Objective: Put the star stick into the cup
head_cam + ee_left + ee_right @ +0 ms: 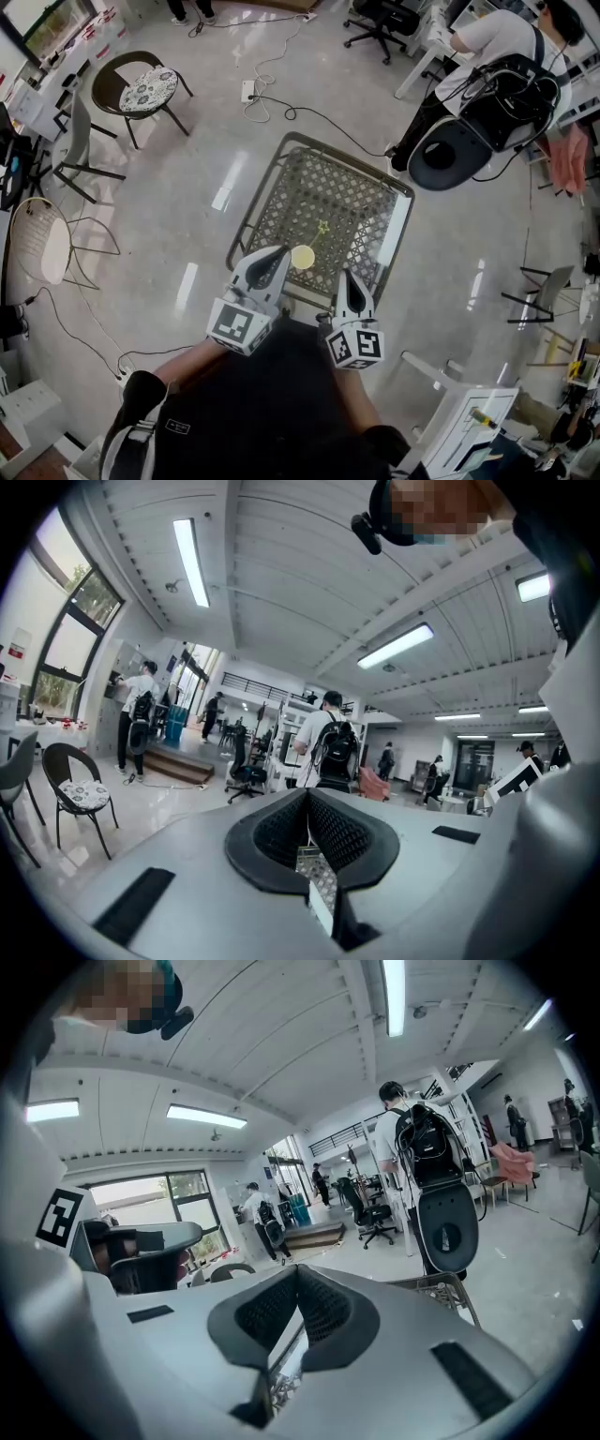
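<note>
On the wire-mesh table [375,202] the star stick [322,228] lies flat just beyond the yellow cup [303,256], well clear of both sets of fingers. Left gripper [277,253] hovers right beside the cup, right gripper [345,277] a little nearer the person. Both have their jaws closed together on nothing.

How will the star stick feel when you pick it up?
Probably very light: the star stick looks thin and small. It lies flat on the mesh table, so a nudge may slide it or snag it in a hole.
</note>
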Tool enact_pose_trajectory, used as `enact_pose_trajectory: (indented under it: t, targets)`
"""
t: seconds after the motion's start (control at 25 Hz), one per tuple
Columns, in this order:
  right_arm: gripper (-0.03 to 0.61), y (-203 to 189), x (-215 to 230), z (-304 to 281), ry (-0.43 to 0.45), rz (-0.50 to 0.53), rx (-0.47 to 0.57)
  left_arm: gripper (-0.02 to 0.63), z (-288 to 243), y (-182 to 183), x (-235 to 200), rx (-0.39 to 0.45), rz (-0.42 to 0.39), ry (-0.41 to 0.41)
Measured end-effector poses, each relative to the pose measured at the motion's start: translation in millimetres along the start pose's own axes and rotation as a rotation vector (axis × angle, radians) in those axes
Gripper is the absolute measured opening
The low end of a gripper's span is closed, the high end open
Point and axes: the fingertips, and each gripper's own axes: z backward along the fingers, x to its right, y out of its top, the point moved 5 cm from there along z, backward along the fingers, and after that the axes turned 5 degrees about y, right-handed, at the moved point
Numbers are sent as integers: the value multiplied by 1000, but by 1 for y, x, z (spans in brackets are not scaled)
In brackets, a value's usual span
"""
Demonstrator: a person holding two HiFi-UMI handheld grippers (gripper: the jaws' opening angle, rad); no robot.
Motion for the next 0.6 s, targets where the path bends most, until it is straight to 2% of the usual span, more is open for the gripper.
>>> enact_pose_trajectory:
  t: [0.6]
  targets:
    - [11, -1, 1, 1, 14, -1, -10, 18, 3, -3, 6, -12, 7, 9]
